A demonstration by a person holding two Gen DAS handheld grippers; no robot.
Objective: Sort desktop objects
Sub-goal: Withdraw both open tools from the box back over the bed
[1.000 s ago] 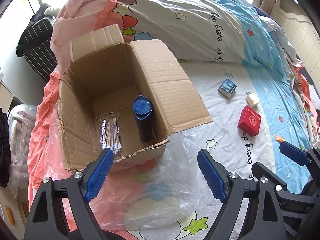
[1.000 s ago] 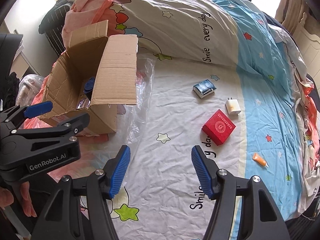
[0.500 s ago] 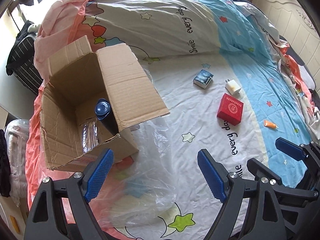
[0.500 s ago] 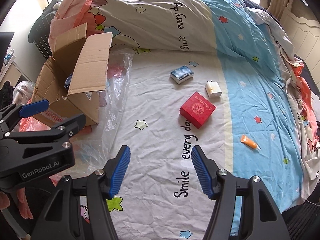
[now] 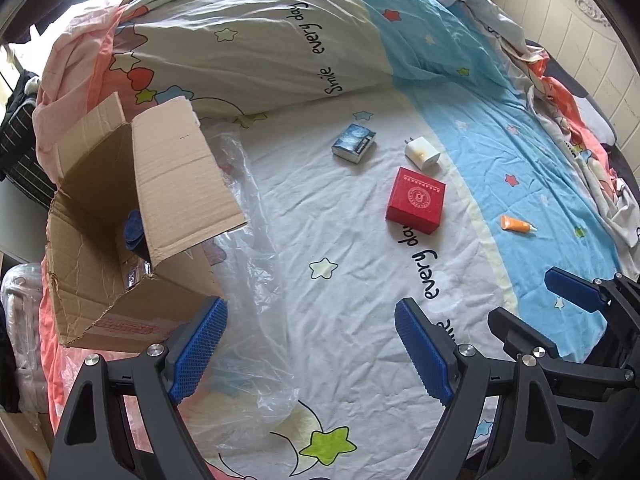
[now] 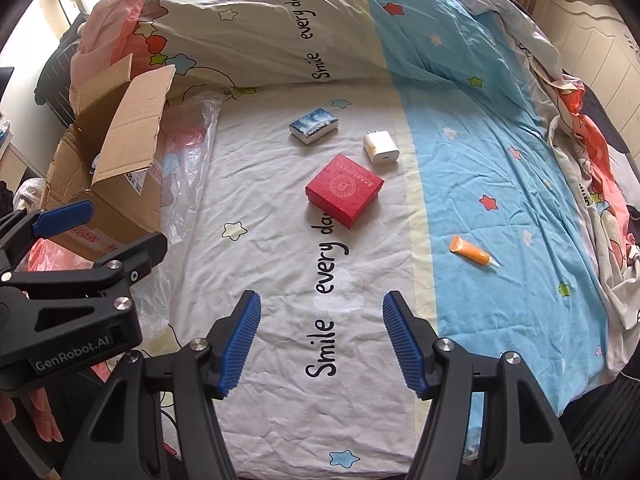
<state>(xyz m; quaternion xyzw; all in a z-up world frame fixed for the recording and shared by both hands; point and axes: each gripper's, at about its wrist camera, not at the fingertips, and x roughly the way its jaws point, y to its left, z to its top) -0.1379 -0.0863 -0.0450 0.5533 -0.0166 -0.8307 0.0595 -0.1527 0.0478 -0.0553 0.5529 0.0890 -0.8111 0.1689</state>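
On the bedsheet lie a red box (image 5: 416, 200) (image 6: 344, 189), a small blue-and-white box (image 5: 354, 142) (image 6: 314, 126), a white charger (image 5: 422, 153) (image 6: 380, 147) and an orange tube (image 5: 516, 225) (image 6: 472, 254). An open cardboard box (image 5: 120, 248) (image 6: 100, 184) stands at the left; a dark blue bottle (image 5: 134, 230) shows inside it. My left gripper (image 5: 310, 352) is open and empty, above the sheet near the box. My right gripper (image 6: 320, 340) is open and empty too, short of the red box.
Clear plastic film (image 5: 248, 280) lies crumpled beside and under the cardboard box. A bunched quilt (image 6: 280, 32) rises at the back. A white headboard (image 5: 568, 20) runs along the right. Dark bags (image 5: 20, 128) stand left of the bed.
Both grippers have swung to the right, away from the cardboard box. The loose items now sit nearer the middle of each view. Both stayed open.
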